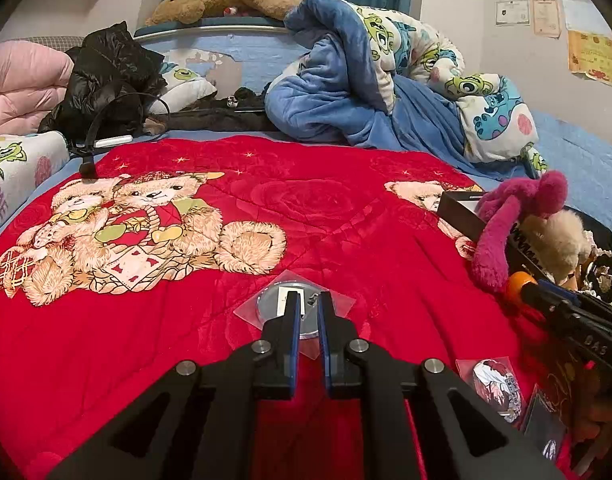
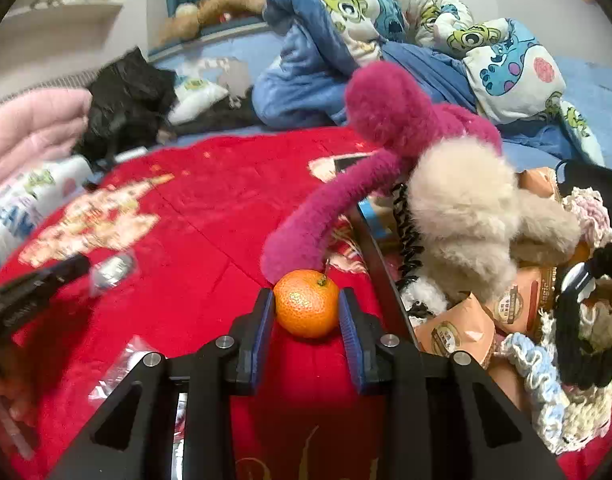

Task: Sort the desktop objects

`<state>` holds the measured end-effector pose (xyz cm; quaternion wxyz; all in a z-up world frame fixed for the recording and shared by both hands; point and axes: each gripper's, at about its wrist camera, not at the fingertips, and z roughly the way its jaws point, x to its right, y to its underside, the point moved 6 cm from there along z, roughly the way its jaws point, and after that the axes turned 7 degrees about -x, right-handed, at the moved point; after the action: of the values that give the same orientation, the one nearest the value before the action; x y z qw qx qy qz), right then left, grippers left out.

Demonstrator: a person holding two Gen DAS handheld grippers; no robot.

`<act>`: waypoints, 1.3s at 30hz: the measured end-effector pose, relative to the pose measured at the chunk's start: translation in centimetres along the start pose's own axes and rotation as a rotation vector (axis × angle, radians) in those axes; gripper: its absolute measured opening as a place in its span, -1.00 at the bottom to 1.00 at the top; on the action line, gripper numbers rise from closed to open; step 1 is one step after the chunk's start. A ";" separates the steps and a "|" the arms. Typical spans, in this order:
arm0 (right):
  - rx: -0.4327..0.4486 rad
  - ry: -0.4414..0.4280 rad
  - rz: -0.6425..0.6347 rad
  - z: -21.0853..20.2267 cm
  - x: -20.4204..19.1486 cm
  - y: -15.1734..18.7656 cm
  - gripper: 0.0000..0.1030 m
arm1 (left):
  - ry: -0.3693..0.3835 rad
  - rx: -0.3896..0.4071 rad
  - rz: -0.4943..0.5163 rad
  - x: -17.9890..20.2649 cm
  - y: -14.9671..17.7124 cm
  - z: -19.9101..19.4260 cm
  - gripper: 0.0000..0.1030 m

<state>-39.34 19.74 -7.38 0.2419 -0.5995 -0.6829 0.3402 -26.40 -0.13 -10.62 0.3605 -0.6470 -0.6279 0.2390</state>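
Note:
My right gripper is shut on an orange tangerine and holds it over the red blanket, beside a black box full of things. It shows in the left wrist view as an orange ball at the right. My left gripper is nearly closed around the edge of a round silver badge in a clear sleeve lying on the red blanket. A second badge in a sleeve lies at the lower right.
A magenta and cream plush toy hangs over the box edge. Snack packets and crocheted items fill the box. A blue quilt, black jacket and pink duvet lie at the far end.

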 end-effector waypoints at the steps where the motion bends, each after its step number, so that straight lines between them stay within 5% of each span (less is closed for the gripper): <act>1: 0.010 -0.012 0.000 -0.3 -0.1 0.0 -0.37 | 0.000 0.000 0.000 0.0 0.0 0.0 -0.82; 11: 0.076 0.037 -0.227 -0.3 -5.5 0.0 -0.38 | 0.014 0.038 -0.009 -0.1 -0.2 -0.8 -0.82; 17: 0.119 0.036 -0.198 -1.2 -4.8 -0.2 -0.38 | 0.054 0.057 -0.028 -0.4 -0.3 -1.4 -0.85; 24: 0.113 0.002 -0.156 -1.3 -4.2 -0.3 -0.37 | 0.068 -0.040 -0.100 -1.4 0.4 0.4 -0.85; 29: 0.103 -0.014 -0.146 -1.1 -4.0 -0.3 -0.37 | -0.011 -0.091 -0.009 0.2 0.7 1.5 -0.18; 35: 0.095 -0.040 -0.121 -1.0 -3.6 -0.3 -0.37 | -0.103 -0.177 0.049 0.7 0.6 3.7 -0.03; 39: 0.093 -0.051 -0.105 -1.0 -3.3 -0.3 -0.37 | -0.101 -0.187 0.043 0.4 -0.2 4.3 -0.01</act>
<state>-38.25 16.63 -6.23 0.2696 -0.5421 -0.7029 0.3733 -29.77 0.95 -13.13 0.2613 -0.6782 -0.6509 0.2192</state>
